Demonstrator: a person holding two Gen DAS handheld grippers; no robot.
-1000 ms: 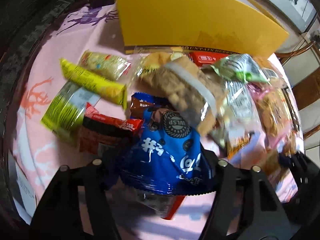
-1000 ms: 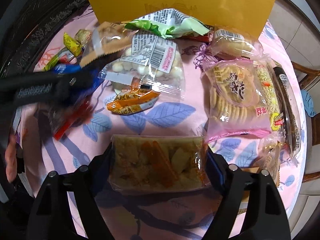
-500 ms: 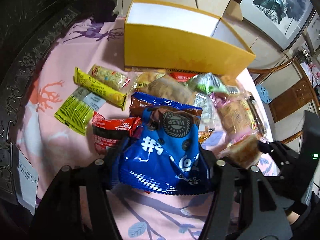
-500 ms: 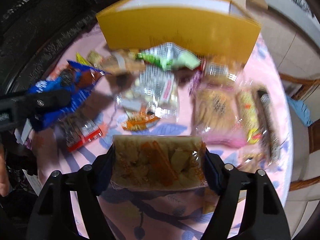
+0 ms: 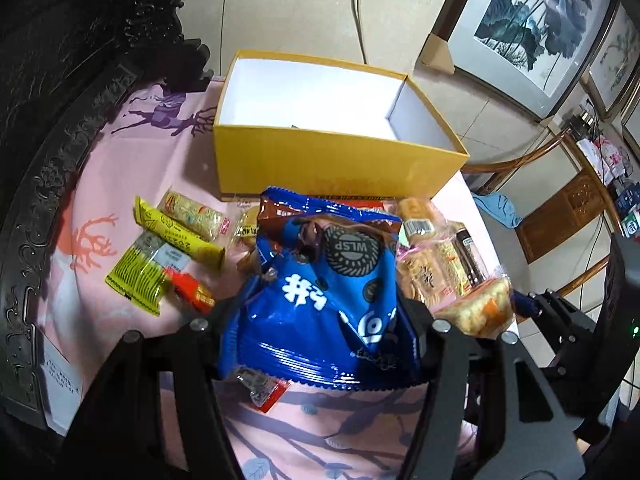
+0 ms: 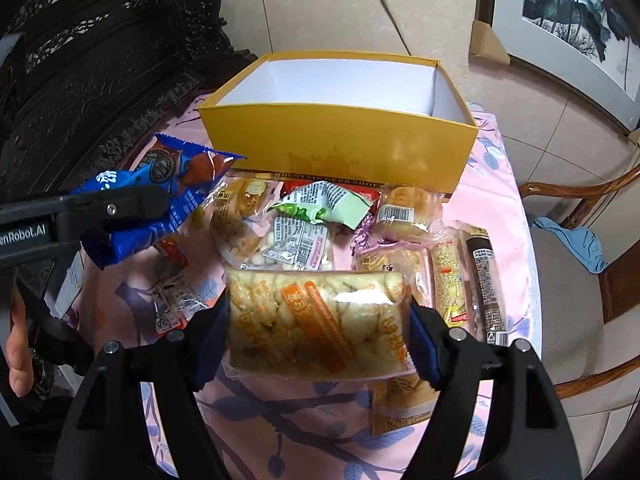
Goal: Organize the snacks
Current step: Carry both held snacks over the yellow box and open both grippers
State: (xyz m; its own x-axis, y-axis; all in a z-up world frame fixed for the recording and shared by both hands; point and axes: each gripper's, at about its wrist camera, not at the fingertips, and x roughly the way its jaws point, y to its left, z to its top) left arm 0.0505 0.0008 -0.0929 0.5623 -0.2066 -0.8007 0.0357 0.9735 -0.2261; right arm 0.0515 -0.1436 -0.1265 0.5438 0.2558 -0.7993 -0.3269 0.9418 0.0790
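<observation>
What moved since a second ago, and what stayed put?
Both grippers lifted their snacks off the table toward the yellow box. The left gripper keeps its blue cookie bag, and the right gripper keeps its clear pastry pack. Nothing was let go. The box and the snacks lying on the pink tablecloth stayed where they were.

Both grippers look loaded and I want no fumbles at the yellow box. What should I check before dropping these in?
1. Left gripper grip on the blue cookie bag: ok, bag clamped between the fingers.
2. Right gripper grip on the clear cracker pack: ok, held on both sides.
3. Yellow box open: ok, no lid, white interior showing.
4. Room inside the box: cannot tell, the near wall hides most of the floor.
5. Nothing snagged on the blue bag: not ok, a small red-edged wrapper hangs at its lower edge.
6. Grippers apart from each other: ok.
</observation>
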